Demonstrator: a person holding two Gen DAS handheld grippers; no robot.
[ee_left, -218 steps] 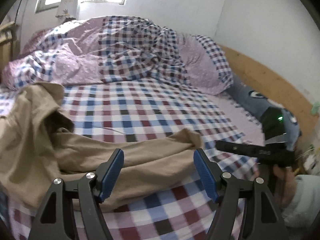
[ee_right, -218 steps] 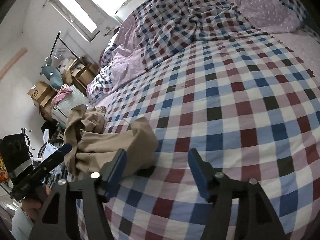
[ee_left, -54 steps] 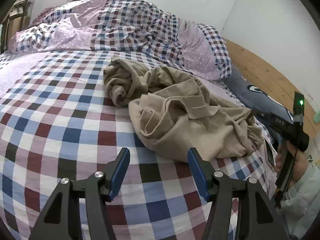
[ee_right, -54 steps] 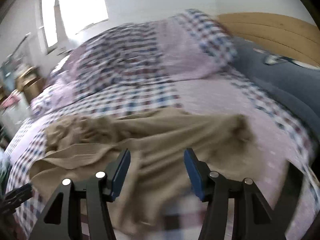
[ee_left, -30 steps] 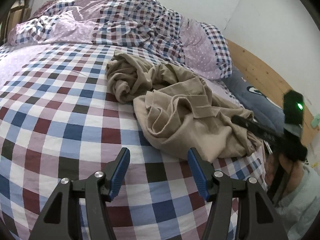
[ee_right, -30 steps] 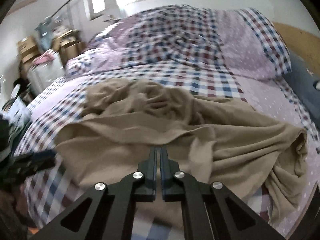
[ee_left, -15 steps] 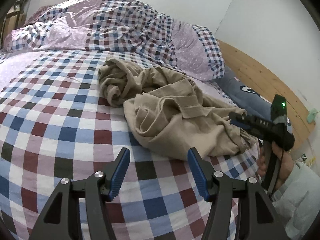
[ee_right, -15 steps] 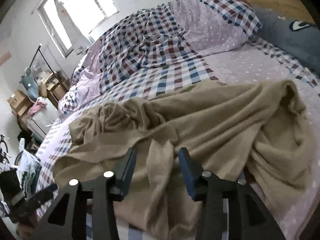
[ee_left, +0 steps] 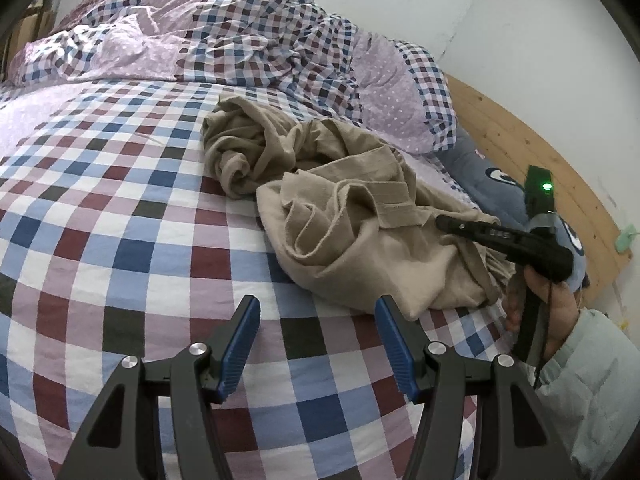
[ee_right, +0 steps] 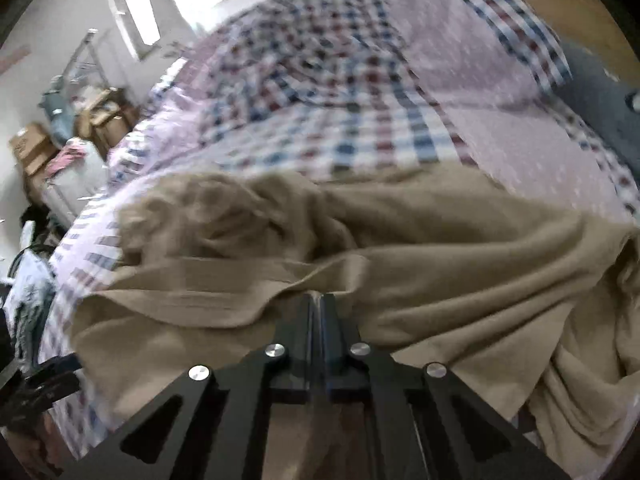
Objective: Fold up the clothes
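Jaws, right gripper [ee_right: 318, 300]: clenched on a fold of the beige garment [ee_left: 360, 216], I judged to drag it flat.
Jaws, left gripper [ee_left: 318, 344]: released, empty, over the checked sheet [ee_left: 120, 240].
Garment: lay crumpled mid-bed, so I kept left free for an edge.

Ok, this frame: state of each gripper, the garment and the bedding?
Left gripper: open, empty, above the checked sheet.
Right gripper: shut on the beige garment.
Beige garment: crumpled, unfolded, on the sheet.
Duvet: rumpled, bunched at the far side.
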